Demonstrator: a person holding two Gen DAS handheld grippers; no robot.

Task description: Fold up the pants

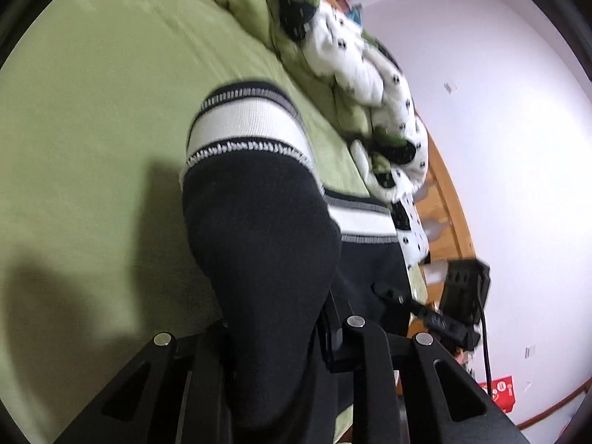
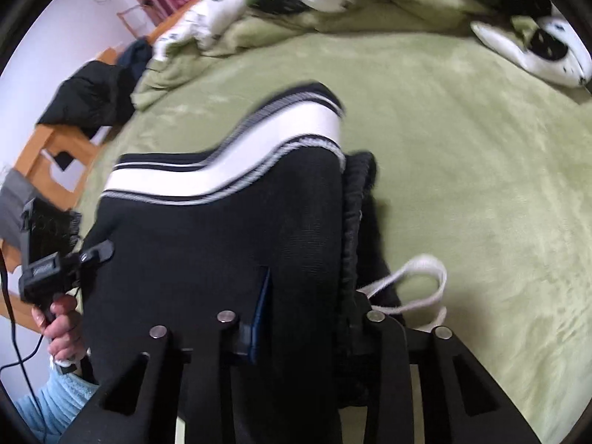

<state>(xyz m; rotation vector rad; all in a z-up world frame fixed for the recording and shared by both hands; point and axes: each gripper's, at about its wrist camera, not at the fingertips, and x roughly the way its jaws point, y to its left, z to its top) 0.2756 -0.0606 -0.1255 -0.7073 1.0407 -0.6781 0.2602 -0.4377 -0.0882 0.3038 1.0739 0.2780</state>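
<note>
The pants (image 1: 259, 229) are black knit with white and grey striped cuffs (image 1: 244, 125). They hang over the green bed, held up by both grippers. My left gripper (image 1: 281, 333) is shut on the black fabric, which bulges between its fingers. My right gripper (image 2: 303, 318) is shut on the waistband edge of the pants (image 2: 222, 244); a white drawstring (image 2: 418, 281) loops out to its right. The left gripper also shows in the right wrist view (image 2: 48, 270), at the pants' left edge. The right gripper shows in the left wrist view (image 1: 458, 296).
The green bedsheet (image 1: 92, 111) spreads under the pants. A rumpled white and green quilt (image 1: 351, 59) lies along the bed's far side. A wooden bed frame (image 1: 444, 199) and a white wall are beyond. Dark clothes (image 2: 88, 96) lie on the frame.
</note>
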